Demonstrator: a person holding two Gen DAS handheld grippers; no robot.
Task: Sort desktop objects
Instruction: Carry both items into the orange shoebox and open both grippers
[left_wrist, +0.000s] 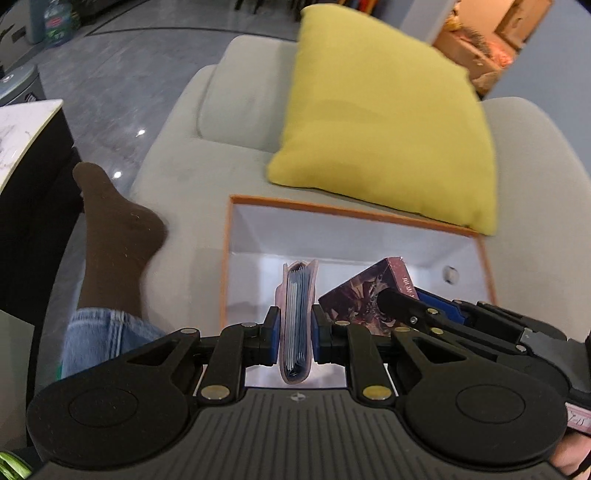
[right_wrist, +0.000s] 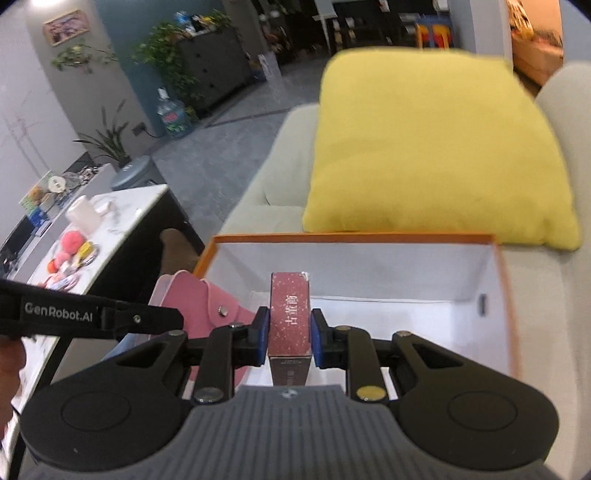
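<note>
My left gripper (left_wrist: 295, 328) is shut on a pink card holder (left_wrist: 297, 314) full of cards, held edge-up over the open orange-rimmed white box (left_wrist: 354, 214). My right gripper (right_wrist: 286, 332) is shut on a dark red card box (right_wrist: 290, 317) with white lettering, held over the same box (right_wrist: 354, 238). In the left wrist view the card box (left_wrist: 365, 295) and the right gripper's arm show at the right. In the right wrist view the pink holder (right_wrist: 199, 302) shows at the left, in the left gripper.
The box rests on a light grey sofa (left_wrist: 177, 177) in front of a yellow cushion (left_wrist: 384, 125). A person's leg in a brown sock (left_wrist: 114, 236) lies left of the box. A marble-topped table (right_wrist: 103, 225) with several small items stands at the left.
</note>
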